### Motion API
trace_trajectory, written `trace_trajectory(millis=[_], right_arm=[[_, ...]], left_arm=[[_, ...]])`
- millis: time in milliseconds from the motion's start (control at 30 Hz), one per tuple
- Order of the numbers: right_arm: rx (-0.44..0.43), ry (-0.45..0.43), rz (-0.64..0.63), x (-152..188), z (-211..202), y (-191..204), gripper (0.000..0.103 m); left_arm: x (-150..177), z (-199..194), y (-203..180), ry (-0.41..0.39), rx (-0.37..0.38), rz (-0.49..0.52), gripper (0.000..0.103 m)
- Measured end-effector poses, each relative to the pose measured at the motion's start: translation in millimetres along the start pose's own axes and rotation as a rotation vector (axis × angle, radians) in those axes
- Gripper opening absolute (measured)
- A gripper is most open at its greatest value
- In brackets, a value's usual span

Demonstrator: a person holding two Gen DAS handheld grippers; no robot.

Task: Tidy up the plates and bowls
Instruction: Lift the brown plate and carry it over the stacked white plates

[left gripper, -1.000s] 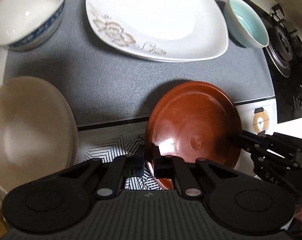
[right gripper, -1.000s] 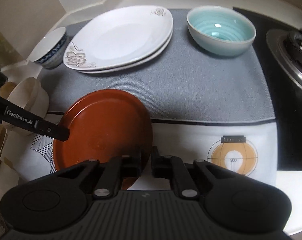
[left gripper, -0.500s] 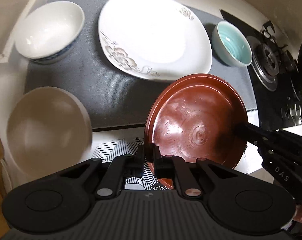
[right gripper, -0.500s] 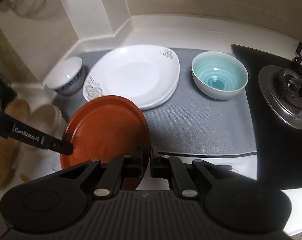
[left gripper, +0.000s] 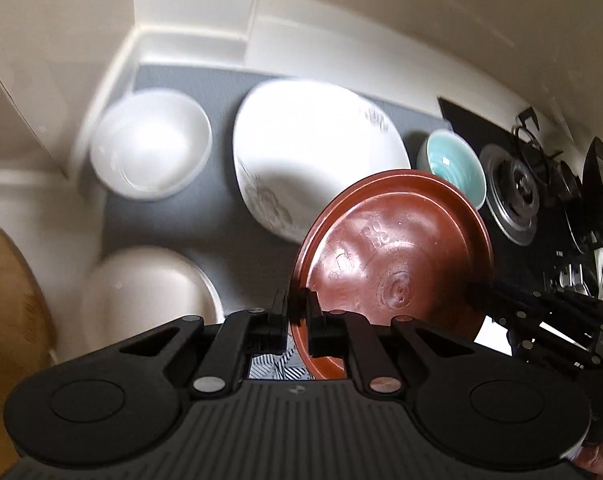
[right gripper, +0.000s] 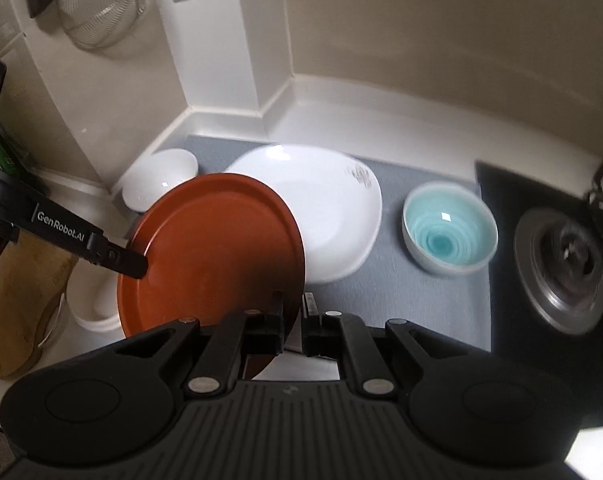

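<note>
A reddish-brown round plate hangs tilted in the air above the counter, held at two sides of its rim. My left gripper is shut on its near edge in the left wrist view, and my right gripper clamps the opposite edge. In the right wrist view my right gripper is shut on the brown plate and my left gripper pinches its left rim. Below lie stacked white flowered plates, a teal bowl, a white bowl and a cream bowl.
A grey mat covers the counter in a wall corner. A gas burner sits on the black hob at the right. A wooden cutting board lies at the left, and a metal strainer hangs on the wall.
Both grippers have risen with the brown plate between them. The dishes on the counter now look smaller and farther below, and more of the wall shows.
</note>
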State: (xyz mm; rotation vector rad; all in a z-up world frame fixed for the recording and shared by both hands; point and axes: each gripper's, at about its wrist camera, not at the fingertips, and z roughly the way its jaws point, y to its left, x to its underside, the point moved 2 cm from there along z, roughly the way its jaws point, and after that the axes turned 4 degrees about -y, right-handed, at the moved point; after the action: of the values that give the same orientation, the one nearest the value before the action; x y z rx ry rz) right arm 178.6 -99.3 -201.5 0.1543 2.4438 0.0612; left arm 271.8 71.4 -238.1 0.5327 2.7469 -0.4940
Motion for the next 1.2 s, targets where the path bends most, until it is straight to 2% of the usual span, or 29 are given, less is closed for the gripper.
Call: trace_trajectory(millis=[233,367,467,567,700,833,933,1067,1200], right_arm=[[0.011,-0.03,-0.009,-29.2,2.5,15.2,0.011],[0.011,-0.072,-0.015,-43.2,6.1,14.9,0.012],[0.052,-0.097,-0.077,-47.9,20.7,14.7,0.012],[0.034,-0.096,-0.023,-53.7,39.3,2.8,0.011],[0.02,-0.114,0.055,-58.1,62.4,-16.2,0.011],[0.024,-0.081,0.098,-57.8,96.7,-35.0,0.011],[0.032,-0.063,0.11,-58.9,118.0,-45.6,0.01],[0.033,-0.041,0.131,-59.9,152.5,-64.2,0.01],[0.032,-0.032,0.165,-50.9,176.7,-72.9,0.006]], left_arm=[[-24.8,-30.4,3.8,-0.086,-0.041,-0.006,0.009],[-41.1,-30.2,4.6,-0.121,-0.052,-0.002,0.009],[-53.7,-14.1,6.5,-0.102,-0.046,-0.019,0.009],[-64.1,4.4,8.3,-0.095,-0.065,-0.02,0.009],[-76.9,33.9,13.5,-0.051,-0.045,-0.043,0.009],[-88.8,72.9,16.6,0.003,-0.037,-0.068,0.009],[-96.4,102.9,21.3,0.045,-0.023,-0.125,0.009],[-103.5,135.2,18.8,0.061,-0.045,-0.108,0.009],[-106.9,148.1,17.8,0.043,-0.082,-0.094,0.009]])
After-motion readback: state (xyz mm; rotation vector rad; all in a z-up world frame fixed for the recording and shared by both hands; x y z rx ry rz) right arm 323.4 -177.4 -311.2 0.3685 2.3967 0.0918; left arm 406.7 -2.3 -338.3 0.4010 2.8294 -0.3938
